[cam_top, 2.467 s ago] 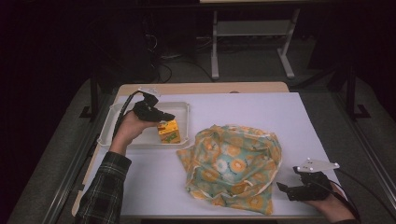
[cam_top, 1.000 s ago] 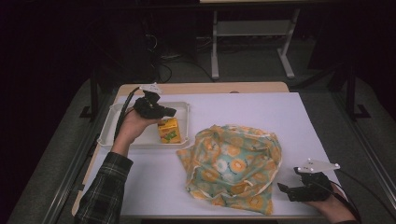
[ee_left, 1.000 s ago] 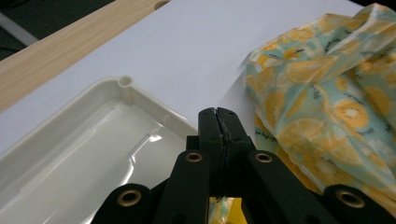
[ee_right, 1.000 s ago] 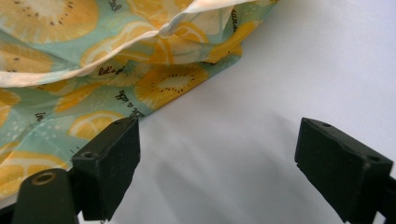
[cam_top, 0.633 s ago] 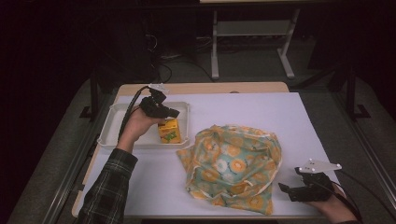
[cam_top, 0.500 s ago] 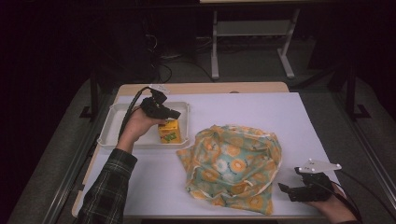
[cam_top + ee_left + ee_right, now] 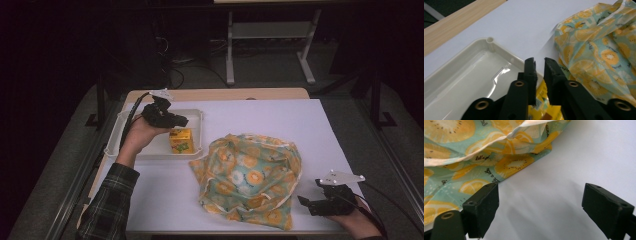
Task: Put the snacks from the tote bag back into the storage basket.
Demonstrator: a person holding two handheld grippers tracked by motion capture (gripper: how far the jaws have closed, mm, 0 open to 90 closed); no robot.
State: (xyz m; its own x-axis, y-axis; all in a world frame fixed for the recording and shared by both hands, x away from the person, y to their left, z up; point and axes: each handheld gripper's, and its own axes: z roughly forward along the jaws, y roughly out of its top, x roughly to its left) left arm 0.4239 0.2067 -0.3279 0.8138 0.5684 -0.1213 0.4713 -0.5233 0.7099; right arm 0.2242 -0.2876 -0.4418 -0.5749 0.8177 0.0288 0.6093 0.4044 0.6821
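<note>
A yellow juice carton [image 7: 180,140] stands in the white tray [image 7: 116,135] at the table's left. My left gripper [image 7: 182,121] hovers just above and behind the carton. In the left gripper view its jaws [image 7: 539,61] have just been opening and stand a narrow gap apart with nothing between them; the carton [image 7: 544,110] lies below them. A fruit-print cloth bag [image 7: 247,177] lies crumpled at the middle. My right gripper [image 7: 304,202] rests near the bag's front right corner, its jaws [image 7: 540,195] wide open over bare white table beside the bag's hem [image 7: 474,150].
The tray's rim [image 7: 481,45] runs under the left jaws, with the bag [image 7: 596,47] just beyond it. White paper covers the table; a wooden strip [image 7: 215,94] shows at its far edge. A metal frame stands on the dark floor behind.
The left gripper has lifted up and back off the carton, which stays in the tray. The right gripper has not moved.
</note>
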